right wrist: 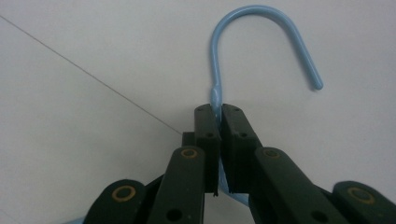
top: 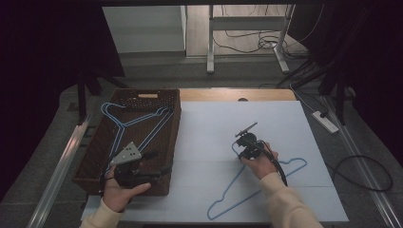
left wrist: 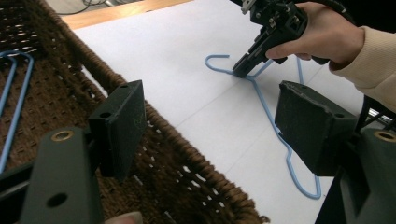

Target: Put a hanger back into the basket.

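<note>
From above, the right gripper (top: 246, 148) is pinching a blue hanger (top: 256, 189) lying near the table's (top: 199, 142) front right edge. The left gripper (left wrist: 210, 116) (jaws gaping, holding nothing) is hovering over the basket's (left wrist: 187, 154) rim. Up close, the right jaws are clamping the hanger's neck (right wrist: 215, 100).

Two hand-held claws, cream sleeves.

Left claw (top: 151, 163): black body, grey three-cornered plate on top; jaws are black bars ending in square black pads, brass-ringed pivot holes and small screw holes. Right claw (right wrist: 219, 116): same black linkage bars, brass-ringed pivots, narrow block pads with small holes; thick black cable trails from it. Both hands come out of cream long sleeves (top: 287, 204).
</note>
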Available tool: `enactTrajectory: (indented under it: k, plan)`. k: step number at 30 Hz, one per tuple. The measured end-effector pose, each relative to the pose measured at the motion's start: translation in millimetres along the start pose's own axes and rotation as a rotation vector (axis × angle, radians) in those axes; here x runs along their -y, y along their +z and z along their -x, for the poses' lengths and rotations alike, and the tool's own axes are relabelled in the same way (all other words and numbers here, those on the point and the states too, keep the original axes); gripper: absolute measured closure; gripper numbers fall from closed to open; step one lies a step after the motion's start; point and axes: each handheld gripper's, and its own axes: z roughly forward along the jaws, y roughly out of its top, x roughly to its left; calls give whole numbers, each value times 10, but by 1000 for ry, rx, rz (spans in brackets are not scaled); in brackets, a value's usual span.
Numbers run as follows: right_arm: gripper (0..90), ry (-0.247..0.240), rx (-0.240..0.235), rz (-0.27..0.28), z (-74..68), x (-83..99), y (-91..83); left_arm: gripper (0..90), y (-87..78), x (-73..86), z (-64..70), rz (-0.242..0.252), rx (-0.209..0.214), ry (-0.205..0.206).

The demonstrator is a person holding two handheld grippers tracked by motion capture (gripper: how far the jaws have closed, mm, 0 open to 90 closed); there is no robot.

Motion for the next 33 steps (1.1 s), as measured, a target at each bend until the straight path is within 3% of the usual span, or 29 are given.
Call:
enactTrajectory:
  k: [8,13,23,27,28,29,30,33]
  plan:
    - [865,-8,-10,72,7,64,-103,257,86,-50,85,-9,17,19]
    - [865,-14,-3,109,8,86,-172,257,193,-119,204,-39,46,39]
    - [864,-30,-2,149,-10,116,-247,262,652,-240,618,-132,123,91]
    - [864,-30,-5,163,-5,128,-262,265,944,-230,784,-195,155,120]
    - [864,-31,-3,169,-7,132,-275,265,1052,-219,815,-223,163,128]
    - [864,-31,-3,169,-7,132,-275,265,1052,-219,815,-223,163,128]
    - [865,-31,-2,178,-10,138,-295,269,1182,-199,831,-251,166,120]
    - [864,-30,-2,184,-12,142,-309,271,1305,-176,842,-272,175,113]
